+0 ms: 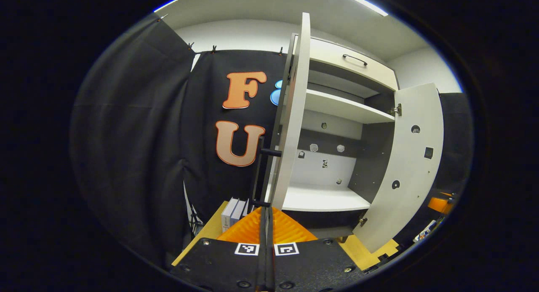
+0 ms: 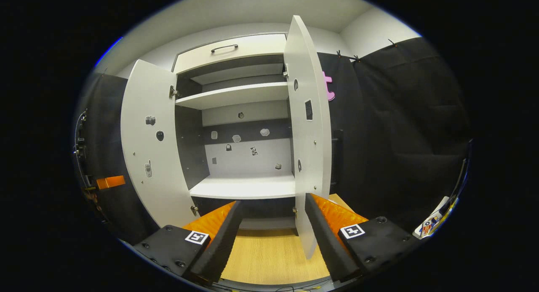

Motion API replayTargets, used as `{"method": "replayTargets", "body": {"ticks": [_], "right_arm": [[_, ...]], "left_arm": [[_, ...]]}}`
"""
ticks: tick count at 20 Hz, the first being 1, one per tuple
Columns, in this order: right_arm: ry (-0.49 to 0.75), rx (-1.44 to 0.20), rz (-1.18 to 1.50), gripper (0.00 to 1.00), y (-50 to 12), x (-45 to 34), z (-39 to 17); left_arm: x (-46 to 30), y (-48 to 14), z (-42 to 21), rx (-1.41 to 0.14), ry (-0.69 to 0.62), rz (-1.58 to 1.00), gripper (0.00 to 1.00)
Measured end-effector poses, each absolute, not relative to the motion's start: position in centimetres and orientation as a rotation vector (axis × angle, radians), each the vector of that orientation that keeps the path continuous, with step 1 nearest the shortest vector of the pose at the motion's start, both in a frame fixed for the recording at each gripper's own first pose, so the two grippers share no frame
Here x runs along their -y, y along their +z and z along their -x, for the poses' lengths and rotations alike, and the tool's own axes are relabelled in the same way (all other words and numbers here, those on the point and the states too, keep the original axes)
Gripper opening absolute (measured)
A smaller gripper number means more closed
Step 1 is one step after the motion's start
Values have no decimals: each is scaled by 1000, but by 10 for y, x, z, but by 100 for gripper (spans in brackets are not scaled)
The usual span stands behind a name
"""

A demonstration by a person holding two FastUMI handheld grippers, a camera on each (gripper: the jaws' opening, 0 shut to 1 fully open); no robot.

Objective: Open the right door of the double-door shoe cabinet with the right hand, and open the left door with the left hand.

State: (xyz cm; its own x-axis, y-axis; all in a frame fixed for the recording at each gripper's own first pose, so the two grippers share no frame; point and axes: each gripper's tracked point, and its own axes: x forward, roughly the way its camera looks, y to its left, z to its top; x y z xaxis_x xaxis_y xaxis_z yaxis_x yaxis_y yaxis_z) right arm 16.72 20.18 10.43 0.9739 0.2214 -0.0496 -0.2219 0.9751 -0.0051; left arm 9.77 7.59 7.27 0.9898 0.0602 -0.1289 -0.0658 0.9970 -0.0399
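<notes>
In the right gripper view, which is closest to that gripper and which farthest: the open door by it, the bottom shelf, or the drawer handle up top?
1. Right door, edge just ahead, right of centre.
2. Bottom shelf, inside, straight ahead.
3. Drawer handle, top, farthest.

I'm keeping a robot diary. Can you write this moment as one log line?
left door: open | right door: open | left gripper: shut on handle | right gripper: open, holding nothing
</notes>
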Motion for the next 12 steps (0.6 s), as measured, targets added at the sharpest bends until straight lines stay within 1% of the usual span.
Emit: {"method": "replayTargets", "body": {"ticks": [5, 6, 8, 9, 10, 11, 12], "right_arm": [[217, -46, 15, 98, 106, -195, -168], [215, -43, 17, 98, 107, -197, -169], [211, -38, 25, 98, 109, -193, -168], [206, -33, 31, 89, 110, -191, -167], [198, -30, 38, 89, 111, -188, -168], [194, -28, 43, 89, 111, -187, -166], [192, -25, 45, 89, 113, -186, -165]], "left_arm": [[-60, 85, -75, -116, 56, -2, 0], [-55, 87, -74, -115, 43, -3, 2], [-48, 90, -67, -111, 28, -7, 8], [-43, 93, -64, -102, 20, -12, 16], [-40, 96, -61, -96, 15, -17, 17], [-36, 98, -58, -90, 10, -21, 28], [-33, 101, -55, -81, 7, -22, 24]]}}
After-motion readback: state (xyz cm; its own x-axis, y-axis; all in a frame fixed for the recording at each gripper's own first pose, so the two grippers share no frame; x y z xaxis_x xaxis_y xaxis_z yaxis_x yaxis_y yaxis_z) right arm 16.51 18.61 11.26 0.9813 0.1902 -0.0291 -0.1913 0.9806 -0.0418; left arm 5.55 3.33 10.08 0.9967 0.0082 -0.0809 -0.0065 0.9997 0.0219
